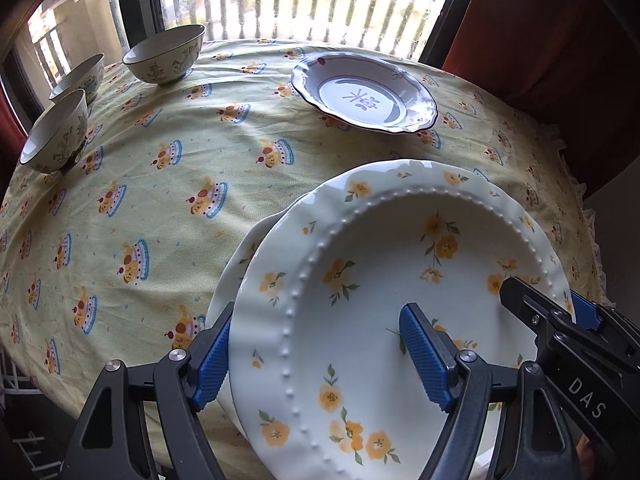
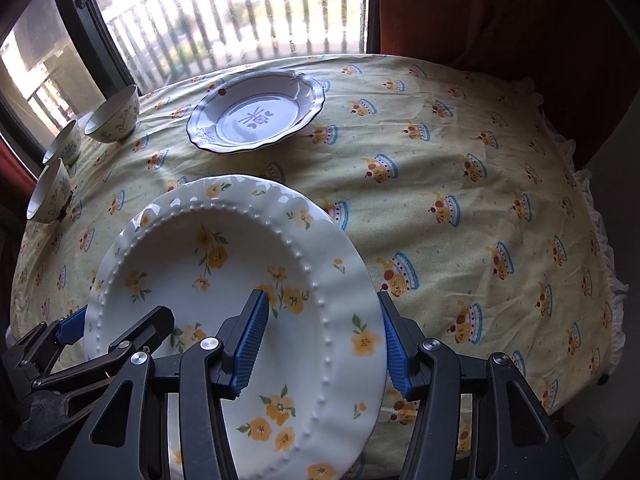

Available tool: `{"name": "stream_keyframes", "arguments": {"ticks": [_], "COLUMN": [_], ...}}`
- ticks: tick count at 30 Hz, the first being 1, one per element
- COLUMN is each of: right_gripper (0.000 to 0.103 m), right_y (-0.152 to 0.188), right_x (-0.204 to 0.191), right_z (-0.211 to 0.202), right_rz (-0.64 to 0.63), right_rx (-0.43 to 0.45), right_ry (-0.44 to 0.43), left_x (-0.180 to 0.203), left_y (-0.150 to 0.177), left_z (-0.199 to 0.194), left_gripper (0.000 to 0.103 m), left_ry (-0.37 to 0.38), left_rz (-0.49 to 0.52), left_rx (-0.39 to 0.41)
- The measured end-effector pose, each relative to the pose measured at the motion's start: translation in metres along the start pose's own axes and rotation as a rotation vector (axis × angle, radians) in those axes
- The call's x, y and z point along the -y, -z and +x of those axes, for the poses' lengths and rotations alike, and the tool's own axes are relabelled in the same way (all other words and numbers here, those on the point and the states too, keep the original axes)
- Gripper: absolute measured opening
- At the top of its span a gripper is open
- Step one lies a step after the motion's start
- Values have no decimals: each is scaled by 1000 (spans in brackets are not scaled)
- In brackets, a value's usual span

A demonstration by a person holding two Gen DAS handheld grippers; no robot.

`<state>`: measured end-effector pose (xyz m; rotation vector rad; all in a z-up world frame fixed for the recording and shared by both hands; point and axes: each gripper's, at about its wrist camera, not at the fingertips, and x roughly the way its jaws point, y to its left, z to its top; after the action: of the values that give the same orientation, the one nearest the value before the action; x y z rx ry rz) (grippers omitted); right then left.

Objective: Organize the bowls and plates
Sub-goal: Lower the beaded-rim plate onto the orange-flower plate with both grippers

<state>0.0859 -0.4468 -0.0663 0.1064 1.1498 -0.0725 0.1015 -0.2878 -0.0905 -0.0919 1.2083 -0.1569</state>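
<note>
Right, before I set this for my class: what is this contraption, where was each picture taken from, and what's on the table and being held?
There is no robot. A person holds a two-fingered clamp in each hand, and each clamp carries a forward-looking camera. One picture comes from the left gripper, the other from the right gripper. On the yellow tablecloth sit three bowls and a purple-patterned plate. Between the grippers is a white flowered plate. Each has its jaws astride the rim, on opposite sides. Whether they squeeze it is unclear. Another white rim peeks out beneath.
</note>
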Motion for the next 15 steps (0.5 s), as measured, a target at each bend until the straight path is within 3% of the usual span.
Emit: {"name": "stream_keyframes", "arguments": {"ticks": [15], "right_gripper": [58], "right_y": [5], "right_x": [14], "right_z": [22], "right_rz": [-40], "right_rx": [-32], "right_ry": [36], "left_x": [7], "left_y": [9], "left_z": [33], "left_gripper": [79], "left_ry": [20], "left_rz": [-53], "left_rx": [-96]}}
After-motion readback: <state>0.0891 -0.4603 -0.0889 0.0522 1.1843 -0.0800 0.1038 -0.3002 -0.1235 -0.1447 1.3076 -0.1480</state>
